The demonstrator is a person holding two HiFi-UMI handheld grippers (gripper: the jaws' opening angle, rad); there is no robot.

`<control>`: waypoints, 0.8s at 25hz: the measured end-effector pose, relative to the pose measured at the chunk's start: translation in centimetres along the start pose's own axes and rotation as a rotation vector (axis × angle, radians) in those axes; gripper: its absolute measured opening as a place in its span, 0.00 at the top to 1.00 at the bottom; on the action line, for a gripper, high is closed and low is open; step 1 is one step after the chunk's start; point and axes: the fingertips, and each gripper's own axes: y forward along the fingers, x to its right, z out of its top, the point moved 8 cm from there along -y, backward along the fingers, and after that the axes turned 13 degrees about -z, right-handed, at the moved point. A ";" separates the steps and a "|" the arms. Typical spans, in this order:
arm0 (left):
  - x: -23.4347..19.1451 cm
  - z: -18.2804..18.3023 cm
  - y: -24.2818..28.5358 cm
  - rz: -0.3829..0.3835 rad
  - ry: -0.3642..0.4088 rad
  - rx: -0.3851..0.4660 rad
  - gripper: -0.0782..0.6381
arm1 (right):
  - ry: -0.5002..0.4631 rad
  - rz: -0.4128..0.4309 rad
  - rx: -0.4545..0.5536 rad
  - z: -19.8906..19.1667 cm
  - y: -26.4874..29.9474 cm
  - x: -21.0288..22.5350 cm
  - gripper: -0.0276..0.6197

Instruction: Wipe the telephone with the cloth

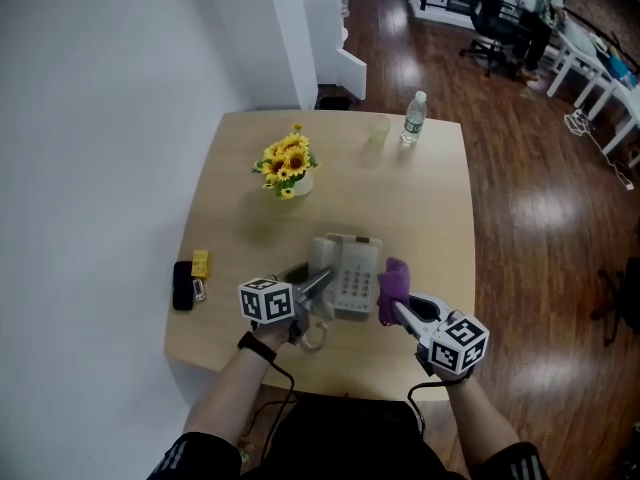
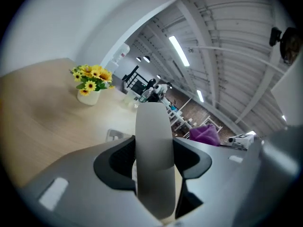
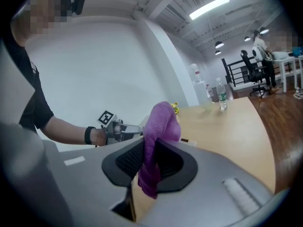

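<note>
Telephone base (image 1: 348,270), pale grey with a keypad, sits on the light wood worktop (image 1: 430,208) near its front edge, between the two grippers. Its handset (image 1: 312,286) is at the base's left side, pinched across its middle by the fingers of the left gripper (image 1: 318,288). In the left gripper view the handset (image 2: 152,145) fills the gap, with a dark pad pressed against each side of it.

The right gripper (image 1: 398,310) is just right of the base, its fingers closed on a purple cloth (image 1: 392,284). In the right gripper view the cloth (image 3: 158,136) stands bunched above the pads and hangs below them. Whether the cloth touches the base, I cannot tell.

Further back on the worktop stand a small pot of sunflowers (image 1: 287,164), a clear cup (image 1: 377,131) and a water bottle (image 1: 413,118). Near the left edge lie a black mobile phone (image 1: 182,285) and a small yellow object (image 1: 200,263), just beside each other.
</note>
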 end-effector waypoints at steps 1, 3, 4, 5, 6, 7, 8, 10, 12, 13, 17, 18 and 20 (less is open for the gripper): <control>1.2 0.3 -1.0 -0.060 -0.001 0.025 0.58 | -0.014 0.012 0.016 0.7 -0.1 -0.7 0.85; 3.8 1.1 -2.8 -0.190 -0.009 0.085 0.58 | -0.046 0.041 0.051 2.6 -0.3 -2.2 0.85; 5.2 1.6 -3.8 -0.256 -0.008 0.112 0.58 | -0.063 0.058 0.071 3.7 -0.4 -3.2 0.85; 6.8 2.2 -4.7 -0.318 -0.002 0.133 0.58 | -0.082 0.079 0.093 4.8 -0.6 -4.2 0.85; 8.3 2.7 -5.6 -0.377 0.003 0.150 0.58 | -0.103 0.104 0.117 6.0 -0.8 -5.3 0.85; 9.7 3.3 -6.5 -0.435 0.006 0.167 0.58 | -0.126 0.130 0.142 7.2 -1.0 -6.5 0.85; 11.0 3.8 -7.4 -0.494 0.006 0.186 0.58 | -0.153 0.159 0.168 8.5 -1.3 -7.7 0.85; 13.3 4.6 -9.1 -0.605 0.009 0.229 0.58 | -0.212 0.216 0.221 10.9 -1.9 -10.4 0.85; 15.3 5.1 -10.8 -0.690 0.031 0.261 0.58 | -0.267 0.271 0.271 12.7 -2.6 -13.1 0.85; 16.2 5.1 -11.7 -0.724 0.046 0.268 0.58 | -0.292 0.297 0.291 13.5 -2.9 -14.4 0.85; 18.8 4.7 -14.1 -0.817 0.081 0.273 0.58 | -0.403 0.387 0.337 15.3 -4.0 -19.5 0.85; 19.1 4.5 -14.6 -0.827 0.080 0.281 0.58 | -0.428 0.406 0.341 15.3 -4.2 -20.7 0.85; 19.6 4.2 -15.4 -0.847 0.073 0.304 0.58 | -0.455 0.440 0.350 15.0 -4.5 -22.7 0.85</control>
